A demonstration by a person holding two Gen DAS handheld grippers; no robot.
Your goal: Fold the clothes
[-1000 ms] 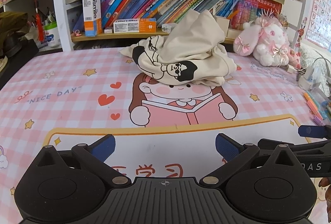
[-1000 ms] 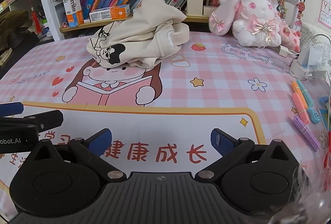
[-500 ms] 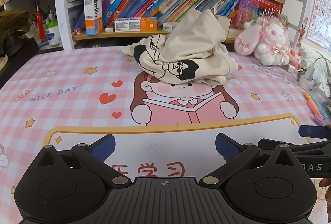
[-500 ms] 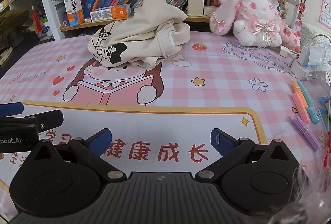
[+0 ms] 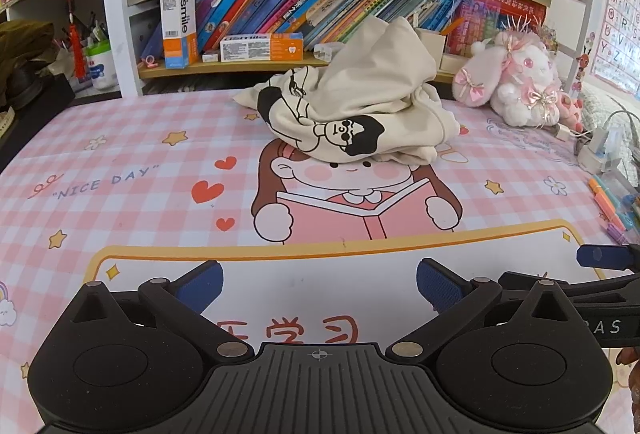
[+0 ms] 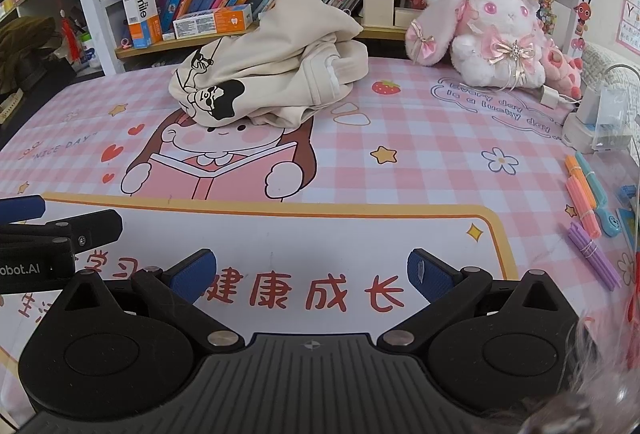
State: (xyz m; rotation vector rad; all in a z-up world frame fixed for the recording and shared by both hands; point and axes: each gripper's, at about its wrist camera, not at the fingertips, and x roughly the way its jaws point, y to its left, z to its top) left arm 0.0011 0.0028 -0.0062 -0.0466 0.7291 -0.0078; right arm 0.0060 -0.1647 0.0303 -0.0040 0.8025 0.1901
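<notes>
A cream garment (image 5: 360, 105) with black cartoon prints lies crumpled in a heap at the far middle of the pink checked mat (image 5: 120, 161), against the shelf. In the right wrist view the same garment (image 6: 276, 73) sits far left of centre. My left gripper (image 5: 320, 288) hovers open over the mat's near white panel, nothing between its blue pads. My right gripper (image 6: 312, 274) is likewise open and empty over the red characters. Each gripper shows at the edge of the other's view, side by side, both well short of the heap.
A bookshelf (image 5: 280, 9) full of books runs along the back. A pink plush rabbit (image 6: 492, 33) sits at the far right. Coloured sticks and pens (image 6: 588, 205), a white charger and cables (image 6: 588, 113) line the right edge.
Both grippers have crept slightly forward toward the garment; the heap looks a little nearer. Jaws stay open and the garment has not moved.
</notes>
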